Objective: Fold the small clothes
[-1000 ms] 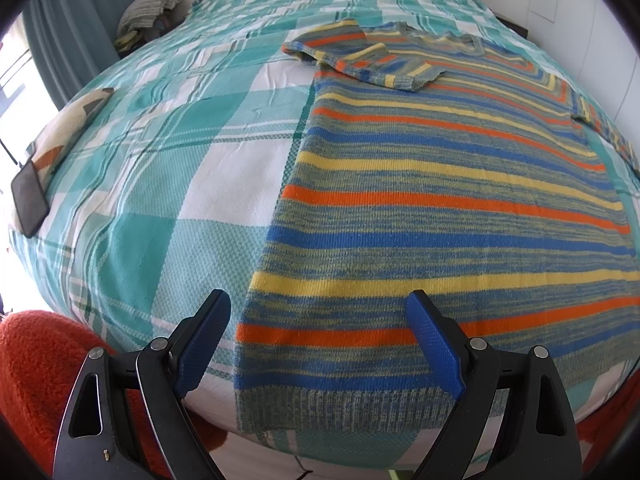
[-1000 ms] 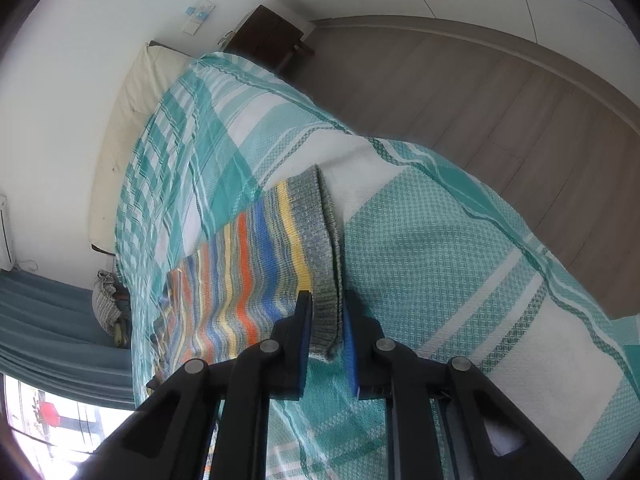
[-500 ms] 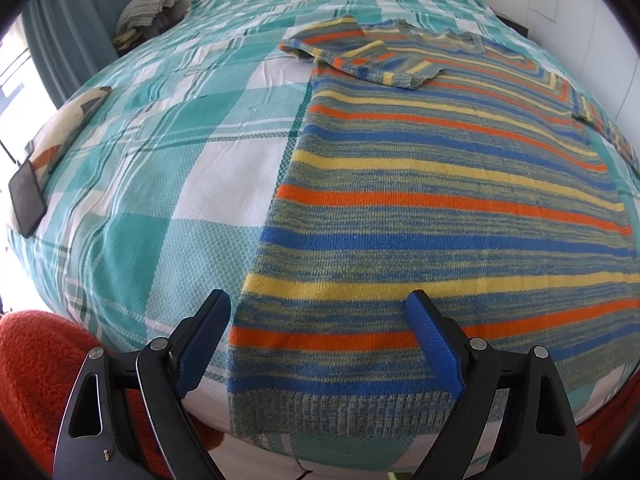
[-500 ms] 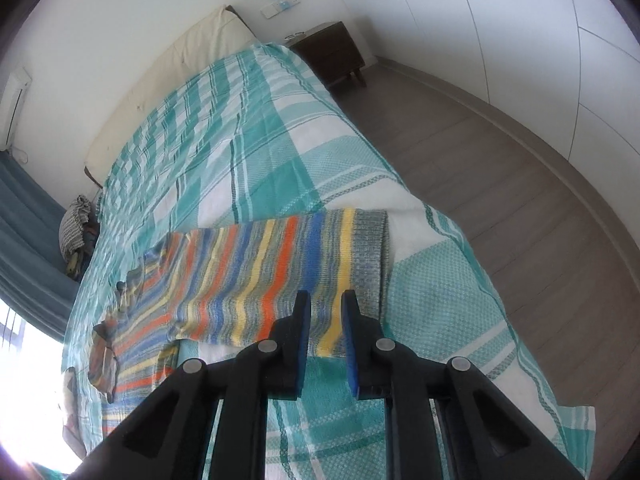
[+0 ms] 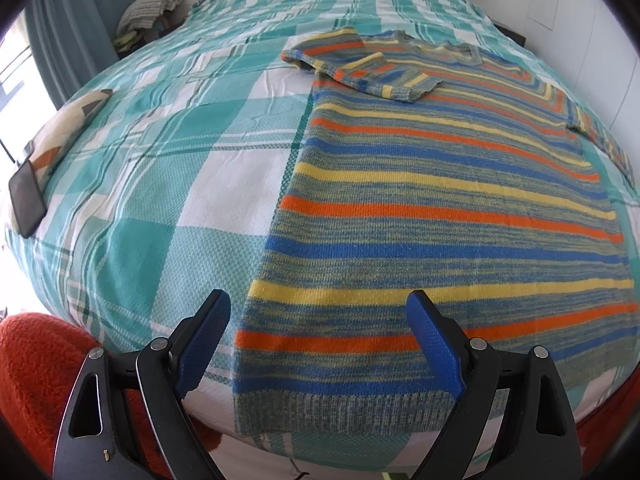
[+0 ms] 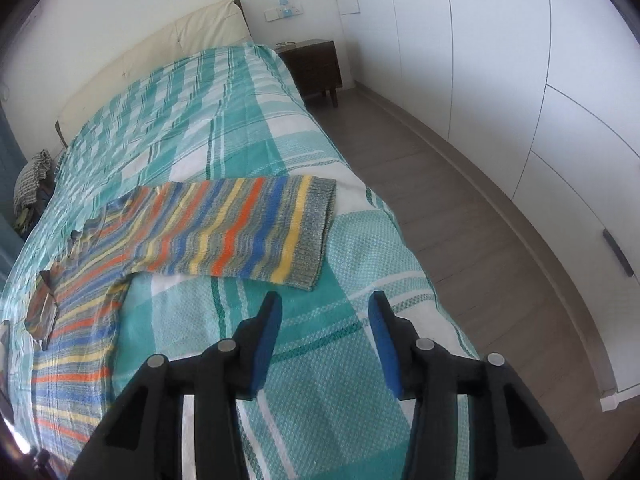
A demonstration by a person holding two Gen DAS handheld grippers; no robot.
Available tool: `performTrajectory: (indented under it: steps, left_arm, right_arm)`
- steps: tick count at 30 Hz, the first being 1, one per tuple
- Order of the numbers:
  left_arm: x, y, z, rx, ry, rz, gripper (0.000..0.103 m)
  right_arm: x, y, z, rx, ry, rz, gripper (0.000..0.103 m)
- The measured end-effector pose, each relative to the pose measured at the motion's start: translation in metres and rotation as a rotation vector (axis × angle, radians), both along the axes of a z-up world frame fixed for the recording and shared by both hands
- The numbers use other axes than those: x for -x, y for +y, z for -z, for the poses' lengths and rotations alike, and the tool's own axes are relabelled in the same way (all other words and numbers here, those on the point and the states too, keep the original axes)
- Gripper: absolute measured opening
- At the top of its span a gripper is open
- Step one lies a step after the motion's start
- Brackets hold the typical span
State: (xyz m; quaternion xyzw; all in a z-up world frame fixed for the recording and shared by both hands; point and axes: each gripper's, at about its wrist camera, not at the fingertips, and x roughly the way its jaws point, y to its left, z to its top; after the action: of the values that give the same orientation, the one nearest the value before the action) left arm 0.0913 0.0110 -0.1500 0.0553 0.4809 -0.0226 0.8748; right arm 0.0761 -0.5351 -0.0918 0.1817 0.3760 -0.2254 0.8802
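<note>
**Striped sweater flat on bed, both grippers empty**

Striped knit sweater (image 5: 420,208) lies spread on teal-white plaid bedspread (image 5: 160,184), hem twd the foot edge. One sleeve (image 5: 360,68) folded across the chest; other sleeve (image 6: 240,232) stretched straight out sideways, cuff (image 6: 312,232) near the bed's side edge. L gripper (image 5: 320,344) hovers over the hem corner, fingers spread wide, holding nothing. R gripper (image 6: 324,340) just short of the cuff, fingers apart, nothing betw them. Phone (image 5: 26,200) on a cushion at the bed's far side. Nightstand (image 6: 316,64) by the headboard.
</note>
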Motion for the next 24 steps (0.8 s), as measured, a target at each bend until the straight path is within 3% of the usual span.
performTrajectory:
  steps: [6,11,14,18,21,24]
  left_arm:
    - [0.005,-0.017,0.004,-0.055,-0.01,0.062,0.091]
    - [0.011,-0.023,-0.005,-0.076,0.007,0.1,0.091]
    - [0.016,-0.016,-0.041,0.033,0.007,0.132,0.091]
    - [-0.005,-0.014,-0.107,0.139,-0.081,0.194,0.092]
    - [-0.041,-0.029,-0.146,0.141,-0.181,0.276,0.097]
    - [-0.088,-0.06,-0.142,0.067,-0.217,0.401,0.096]
  right_arm:
    - [0.046,0.074,-0.008,0.024,-0.086,-0.119,0.06]
    - [0.056,0.136,-0.007,0.015,-0.124,-0.248,0.062]
    - [0.042,0.177,-0.011,0.018,-0.113,-0.399,0.063]
    - [0.029,0.226,-0.001,0.046,-0.096,-0.558,0.065]
    - [0.023,0.244,0.016,0.046,-0.052,-0.628,0.065]
    - [0.024,0.253,0.025,0.044,-0.029,-0.675,0.065]
